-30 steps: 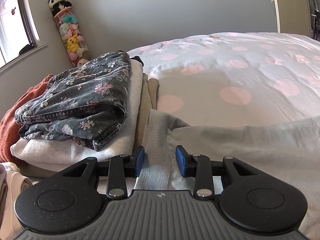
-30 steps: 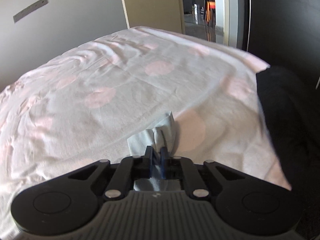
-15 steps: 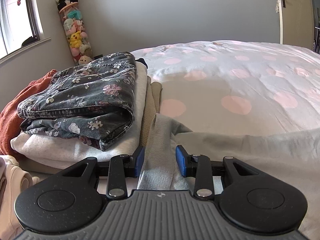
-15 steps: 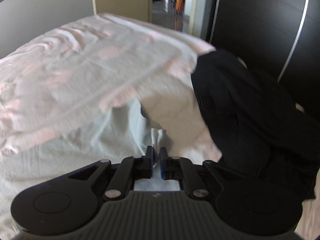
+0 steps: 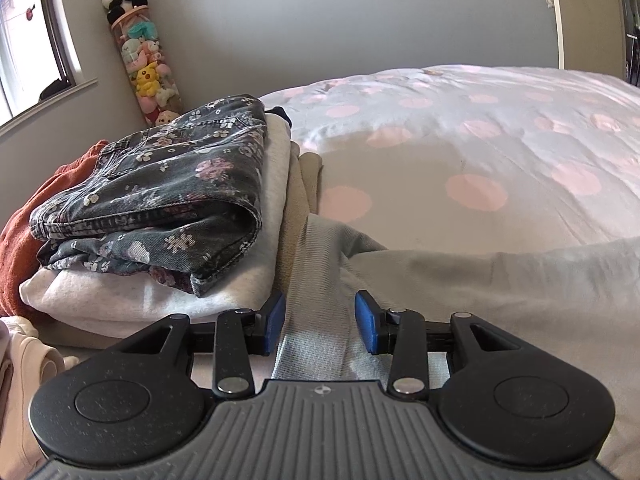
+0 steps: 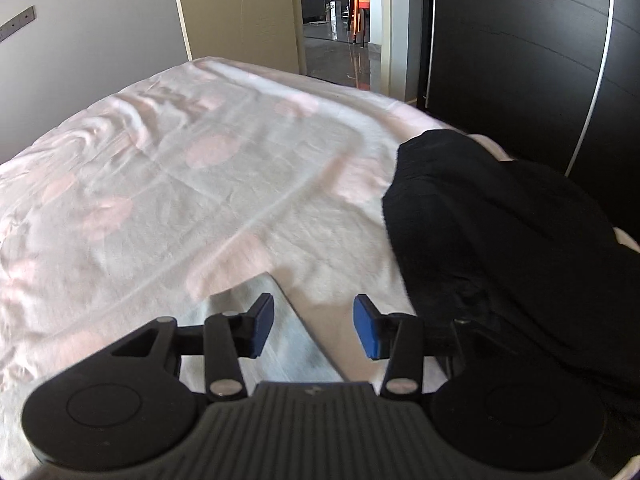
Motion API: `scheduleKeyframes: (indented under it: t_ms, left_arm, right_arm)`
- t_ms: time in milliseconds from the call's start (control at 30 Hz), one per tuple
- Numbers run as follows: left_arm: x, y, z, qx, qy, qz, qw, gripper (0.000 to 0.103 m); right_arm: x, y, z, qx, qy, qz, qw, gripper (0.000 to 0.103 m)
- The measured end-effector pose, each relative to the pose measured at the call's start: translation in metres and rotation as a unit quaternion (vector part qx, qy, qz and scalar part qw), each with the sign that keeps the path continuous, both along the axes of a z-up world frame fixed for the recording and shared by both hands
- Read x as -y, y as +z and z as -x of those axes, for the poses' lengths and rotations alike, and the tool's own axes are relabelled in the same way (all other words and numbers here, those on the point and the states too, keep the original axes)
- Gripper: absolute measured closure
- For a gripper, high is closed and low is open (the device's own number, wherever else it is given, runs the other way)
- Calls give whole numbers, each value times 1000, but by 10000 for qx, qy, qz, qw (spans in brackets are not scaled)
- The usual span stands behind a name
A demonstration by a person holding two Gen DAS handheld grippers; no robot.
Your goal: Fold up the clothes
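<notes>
Lying under both grippers' parted jaws, grey garment (image 5: pixel 316 280), cuff end hidden

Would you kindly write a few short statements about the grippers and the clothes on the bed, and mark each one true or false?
1. The left gripper is open, with the ribbed cuff of the pale grey garment lying between its blue pads. True.
2. The right gripper is clamped shut on the grey cloth. False: its jaws stand apart, with the cloth lying under them.
3. The folded dark floral denim piece sits on top of the stack of folded clothes. True.
4. A black garment lies on the bed to the left of the right gripper. False: it lies to its right.
5. The polka-dot bedspread is white with pink dots. True.
</notes>
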State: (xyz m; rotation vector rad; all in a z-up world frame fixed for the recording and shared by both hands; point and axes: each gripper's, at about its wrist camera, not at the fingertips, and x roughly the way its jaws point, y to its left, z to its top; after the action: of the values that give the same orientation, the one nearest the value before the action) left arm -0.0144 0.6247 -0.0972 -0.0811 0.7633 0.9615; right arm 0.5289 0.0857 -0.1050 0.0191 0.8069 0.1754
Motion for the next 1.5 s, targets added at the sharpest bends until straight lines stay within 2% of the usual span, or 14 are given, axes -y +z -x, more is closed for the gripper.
scheduleKeyframes:
  t_ms: [167, 233, 300, 433, 600, 633, 700, 833, 900, 1000, 1167, 1333, 1400, 1500]
  left_arm:
    - [-4, -7, -3, -125, 83, 58, 9999, 67]
    - [-6, -11, -5, -177, 80, 68, 9998, 67]
    - [-6, -14, -7, -244, 55, 42, 9997, 67]
    - [-4, -18, -10, -359, -6, -40, 9993, 67]
    - [-4, -15, -9, -286, 27, 7, 9996, 67]
    - [-3, -12, -7, -242, 41, 21, 9997, 67]
    - [-1, -4, -3, -132, 39, 28, 9999, 67]
    - [5, 20, 13, 61, -66, 103, 9999, 63]
    - [9, 33, 23, 107, -170, 185, 9996, 63]
    - [17, 50, 40, 40, -427, 324, 9986, 62]
    - [36, 63, 68, -511, -918, 434, 9935, 62]
    - [60, 66, 90, -1099, -1710, 573, 9775, 61]
    - [73, 61, 95, -1470, -2191, 591, 9627, 60]
    - [89, 49, 94, -2051, -2860, 698, 9334, 57]
  right_arm:
    - [-17, -23, -17, -175, 135, -48, 9997, 61]
    - [-25, -22, -15, 33, 359, 124, 9993, 95]
    - [-34, -19, -14, 321, 502, 405, 9974, 101]
    - [-32, -16, -25, 553, 165, 559, 9968, 101]
    - [-34, -23, -27, 299, 180, 699, 9969, 98]
    - [-33, -22, -26, 269, 144, 721, 9969, 97]
    - [-29, -17, -19, 227, 64, 726, 9971, 88]
    - [-19, -1, 4, 174, -99, 666, 9976, 87]
    - [-18, 9, 27, 89, 40, 480, 9988, 83]
    - [-22, 21, 71, -162, 391, 152, 9990, 83]
    - [-37, 35, 158, -618, 1210, -380, 9900, 81]
    - [-49, 41, 230, -1169, 1806, -788, 9734, 76]
    - [-51, 42, 254, -1202, 1975, -864, 9691, 71]
    - [-53, 42, 288, -1073, 2190, -801, 9665, 70]
